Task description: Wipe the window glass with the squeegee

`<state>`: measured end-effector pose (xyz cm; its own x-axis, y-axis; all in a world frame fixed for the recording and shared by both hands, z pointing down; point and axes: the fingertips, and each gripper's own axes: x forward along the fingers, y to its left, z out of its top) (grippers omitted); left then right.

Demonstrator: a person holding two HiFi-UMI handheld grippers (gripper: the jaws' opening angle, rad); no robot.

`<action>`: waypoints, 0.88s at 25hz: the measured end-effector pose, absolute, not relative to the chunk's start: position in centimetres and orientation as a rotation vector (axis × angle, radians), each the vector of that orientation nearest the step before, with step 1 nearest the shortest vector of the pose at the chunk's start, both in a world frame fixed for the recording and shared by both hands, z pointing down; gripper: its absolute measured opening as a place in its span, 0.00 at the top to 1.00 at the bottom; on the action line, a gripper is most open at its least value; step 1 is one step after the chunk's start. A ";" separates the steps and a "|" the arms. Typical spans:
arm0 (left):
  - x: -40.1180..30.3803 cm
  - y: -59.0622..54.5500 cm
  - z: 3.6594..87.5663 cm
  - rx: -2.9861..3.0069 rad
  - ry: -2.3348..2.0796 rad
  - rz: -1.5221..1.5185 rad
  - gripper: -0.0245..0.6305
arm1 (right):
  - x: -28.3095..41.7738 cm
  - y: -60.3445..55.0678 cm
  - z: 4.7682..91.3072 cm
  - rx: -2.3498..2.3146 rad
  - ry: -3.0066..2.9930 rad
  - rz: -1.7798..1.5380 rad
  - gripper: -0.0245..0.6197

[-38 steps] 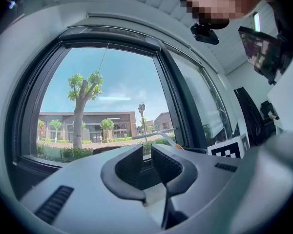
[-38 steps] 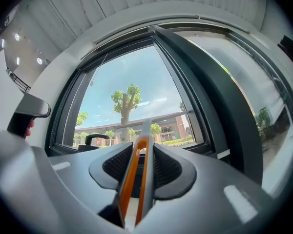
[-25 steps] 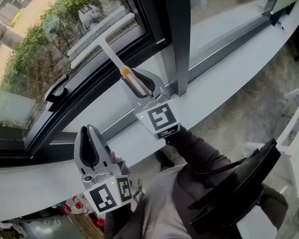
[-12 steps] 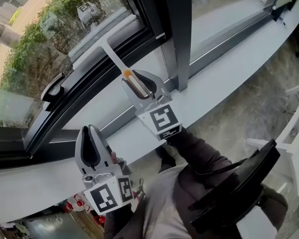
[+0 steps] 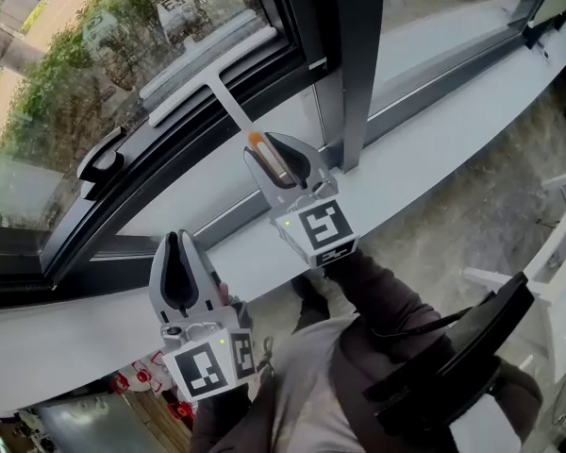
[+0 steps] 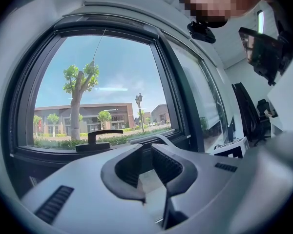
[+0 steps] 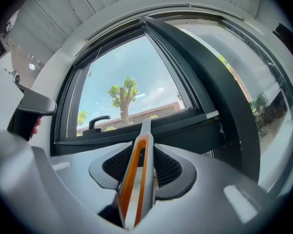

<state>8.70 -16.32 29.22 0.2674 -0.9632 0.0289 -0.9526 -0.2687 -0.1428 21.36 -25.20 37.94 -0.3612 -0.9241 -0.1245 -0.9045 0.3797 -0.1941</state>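
- The right gripper point(image 5: 272, 155) is clamped on the squeegee point(image 5: 228, 109); its blade lies at the bottom edge of the window glass point(image 5: 66, 64), right of the window handle point(image 5: 99, 156).
- The left gripper point(image 5: 177, 253) is slightly apart and empty, below that handle.
- No wiped marks show on the glass, so most of the wiping probably remains.

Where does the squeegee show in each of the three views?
Head view: squeegee upper centre, blade slanting up to the right.
Left gripper view: squeegee centre, just above the jaws.
Right gripper view: squeegee lower centre, clamped between the jaws.
Shared landmark: black window handle.
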 end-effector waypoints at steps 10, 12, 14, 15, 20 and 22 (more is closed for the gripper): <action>6.4 -16.1 29.4 -2.430 1.842 -0.119 0.88 | 21.7 -24.8 37.6 -1.616 2.432 -0.210 0.76; 5.4 -16.3 29.1 -2.434 1.852 -0.093 0.88 | 21.5 -24.4 37.5 -1.622 2.424 -0.220 0.76; 4.6 -16.3 29.2 -2.460 1.812 -0.083 0.88 | 21.2 -24.0 37.2 -1.627 2.403 -0.229 0.76; 4.2 -16.3 29.3 -2.476 1.784 -0.079 0.88 | 21.1 -23.8 37.0 -1.632 2.389 -0.230 0.76; 1.9 -16.8 28.7 -2.529 1.694 -0.036 0.88 | 20.1 -22.9 34.5 -1.671 2.298 -0.178 0.76; 1.1 -17.0 28.4 -2.541 1.666 -0.029 0.88 | 19.8 -22.6 32.7 -1.671 2.259 -0.137 0.76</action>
